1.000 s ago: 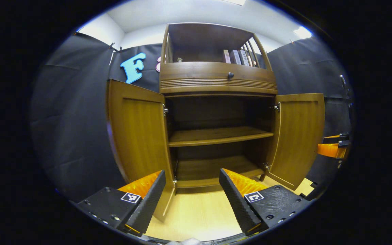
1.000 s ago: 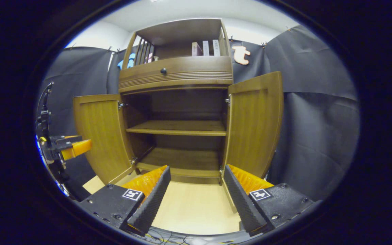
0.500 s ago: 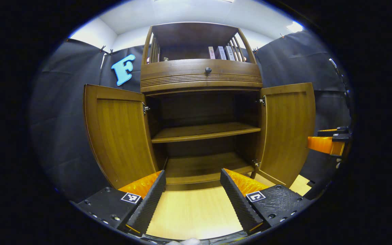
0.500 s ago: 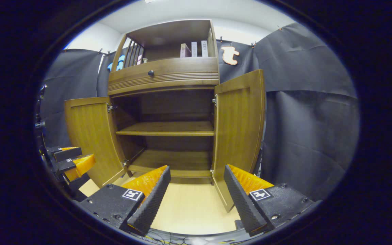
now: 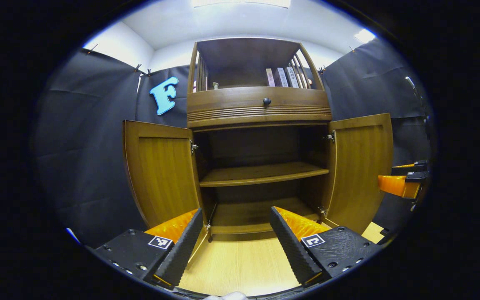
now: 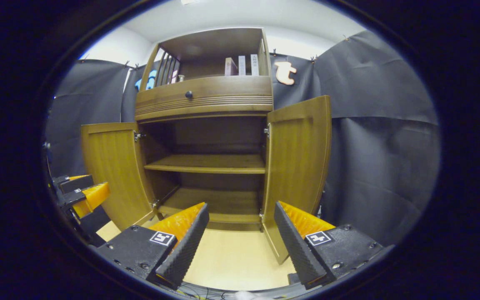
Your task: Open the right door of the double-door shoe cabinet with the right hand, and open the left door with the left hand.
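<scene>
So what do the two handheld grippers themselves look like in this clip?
Both the left gripper and the right gripper have two wedge-shaped fingers with ribbed inner faces, mounted on dark blocks with visible screws. Each block carries a small square black-and-white marker. Thin cables run along the bottom edge of the right gripper view.

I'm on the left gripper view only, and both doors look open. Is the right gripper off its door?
Observer: Yes. In the right gripper view the right gripper has its jaws apart, nothing pressed between them.
Operator: Anything behind the right door?
Observer: Just the cloth wall; the right door stands swung out in front of it.
Operator: Where's my gripper from there?
Observer: The left gripper shows low, by the left door's outer edge.
</scene>
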Action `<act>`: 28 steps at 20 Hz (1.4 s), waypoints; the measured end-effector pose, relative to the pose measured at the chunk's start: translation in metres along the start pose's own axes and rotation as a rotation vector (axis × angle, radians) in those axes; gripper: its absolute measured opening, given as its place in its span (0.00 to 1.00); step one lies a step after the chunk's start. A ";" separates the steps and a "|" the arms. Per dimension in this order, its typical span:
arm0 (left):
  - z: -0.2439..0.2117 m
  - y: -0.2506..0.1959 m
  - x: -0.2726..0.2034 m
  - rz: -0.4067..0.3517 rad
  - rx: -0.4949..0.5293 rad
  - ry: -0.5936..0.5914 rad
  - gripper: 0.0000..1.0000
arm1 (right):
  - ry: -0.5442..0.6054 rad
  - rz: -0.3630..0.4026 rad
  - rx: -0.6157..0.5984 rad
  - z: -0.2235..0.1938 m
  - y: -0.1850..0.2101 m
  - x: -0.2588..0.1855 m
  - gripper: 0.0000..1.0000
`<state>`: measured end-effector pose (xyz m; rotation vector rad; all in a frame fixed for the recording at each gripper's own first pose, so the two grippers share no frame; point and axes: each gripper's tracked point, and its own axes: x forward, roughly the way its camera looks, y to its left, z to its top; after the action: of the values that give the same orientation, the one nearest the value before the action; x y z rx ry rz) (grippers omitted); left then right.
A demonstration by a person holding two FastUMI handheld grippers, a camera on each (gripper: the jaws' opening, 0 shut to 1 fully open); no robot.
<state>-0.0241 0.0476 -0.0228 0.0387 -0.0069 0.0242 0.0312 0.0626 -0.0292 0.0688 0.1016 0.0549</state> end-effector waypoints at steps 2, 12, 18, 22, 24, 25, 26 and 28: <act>0.003 0.002 -0.002 0.009 -0.003 -0.007 0.96 | -0.007 0.006 -0.007 0.003 0.002 0.001 0.99; 0.024 0.000 -0.005 0.009 -0.017 -0.054 1.00 | -0.046 0.005 0.010 0.021 -0.006 -0.006 0.99; 0.027 -0.009 -0.005 0.000 -0.019 -0.046 0.96 | -0.048 0.008 0.011 0.022 -0.008 -0.008 1.00; 0.025 -0.009 -0.007 0.003 -0.011 -0.038 0.96 | -0.031 0.012 0.003 0.015 -0.008 -0.007 0.99; 0.030 -0.008 -0.009 0.007 -0.011 -0.060 0.96 | -0.029 0.013 0.005 0.014 -0.010 -0.008 0.99; 0.031 -0.007 -0.009 0.008 -0.009 -0.064 0.96 | -0.028 0.012 0.008 0.015 -0.010 -0.008 0.99; 0.032 -0.007 -0.011 0.010 -0.010 -0.068 0.96 | -0.029 0.012 0.014 0.014 -0.011 -0.010 0.99; 0.033 -0.007 -0.012 0.008 -0.016 -0.066 0.96 | -0.031 0.014 0.018 0.015 -0.011 -0.010 0.99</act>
<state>-0.0356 0.0391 0.0094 0.0230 -0.0730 0.0305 0.0238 0.0500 -0.0140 0.0888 0.0704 0.0665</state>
